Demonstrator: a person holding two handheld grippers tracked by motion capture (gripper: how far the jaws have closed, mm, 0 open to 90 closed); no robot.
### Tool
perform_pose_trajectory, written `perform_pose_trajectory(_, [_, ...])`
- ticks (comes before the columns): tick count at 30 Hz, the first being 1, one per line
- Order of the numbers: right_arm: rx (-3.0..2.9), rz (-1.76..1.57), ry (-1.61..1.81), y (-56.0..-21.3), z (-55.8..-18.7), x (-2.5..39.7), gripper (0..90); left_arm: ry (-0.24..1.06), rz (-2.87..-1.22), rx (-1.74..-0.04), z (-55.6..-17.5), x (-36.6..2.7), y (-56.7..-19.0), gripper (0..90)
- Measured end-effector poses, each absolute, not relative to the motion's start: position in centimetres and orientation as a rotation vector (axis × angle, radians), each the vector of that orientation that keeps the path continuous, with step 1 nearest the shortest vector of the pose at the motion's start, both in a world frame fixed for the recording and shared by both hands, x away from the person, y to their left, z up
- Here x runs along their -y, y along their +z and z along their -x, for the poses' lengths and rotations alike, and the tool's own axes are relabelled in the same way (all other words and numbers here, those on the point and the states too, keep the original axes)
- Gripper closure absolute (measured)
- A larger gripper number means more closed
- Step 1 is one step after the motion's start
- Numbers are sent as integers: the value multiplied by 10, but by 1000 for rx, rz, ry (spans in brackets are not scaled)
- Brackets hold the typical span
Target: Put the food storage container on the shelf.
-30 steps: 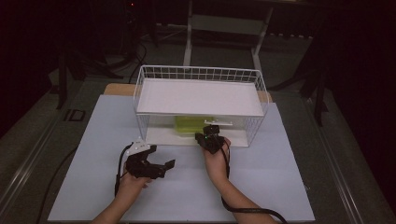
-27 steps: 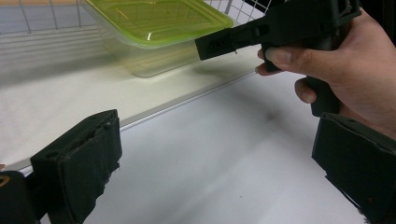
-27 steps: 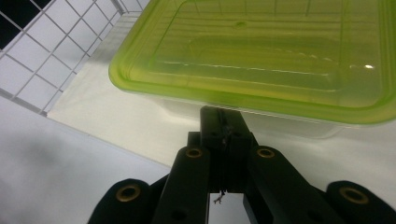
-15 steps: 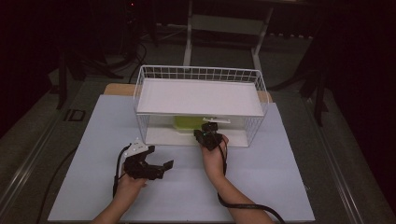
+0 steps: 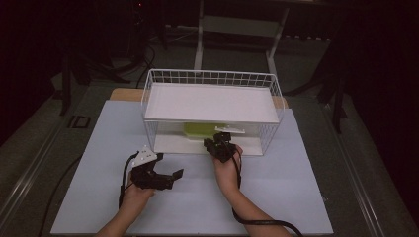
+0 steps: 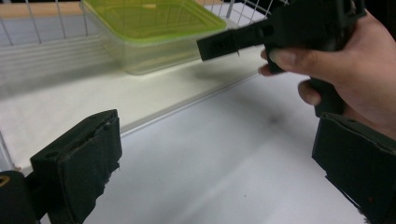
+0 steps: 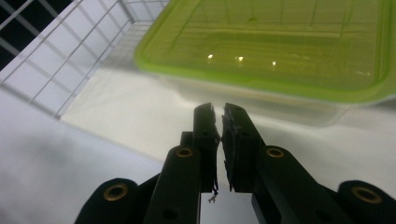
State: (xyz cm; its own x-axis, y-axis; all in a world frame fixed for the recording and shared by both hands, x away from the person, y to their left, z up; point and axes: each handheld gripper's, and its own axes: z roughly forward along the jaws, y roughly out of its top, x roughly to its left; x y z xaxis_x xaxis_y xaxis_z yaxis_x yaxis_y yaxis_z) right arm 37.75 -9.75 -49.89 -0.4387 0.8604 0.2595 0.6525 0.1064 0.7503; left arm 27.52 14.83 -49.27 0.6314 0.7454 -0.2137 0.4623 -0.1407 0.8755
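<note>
Here, right gripper (image 7: 218, 112) near clear box (image 7: 280, 60), glossy green lid, white wire basket (image 5: 148, 101)

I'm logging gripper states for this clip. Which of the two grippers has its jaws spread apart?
The left gripper: its jaws stand wide apart over the white table. The right gripper, pointing at the green-lidded container, has its jaws nearly together.

Black tongs (image 7: 219, 135) with brass screws, trailing black cables; bare forearms.
</note>
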Motion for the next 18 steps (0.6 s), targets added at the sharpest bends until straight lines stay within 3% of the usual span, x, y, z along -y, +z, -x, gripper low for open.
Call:
perform_pose_trajectory(5, [-2175,-1400,1242,-494,-361,99,740,341,-1805,-941,-275,-145,-493,21])
perform_pose_trajectory(18, [-2197,-1306,1334,-488,-345,116,230,314,-1803,-862,-278,-139,-484,21])
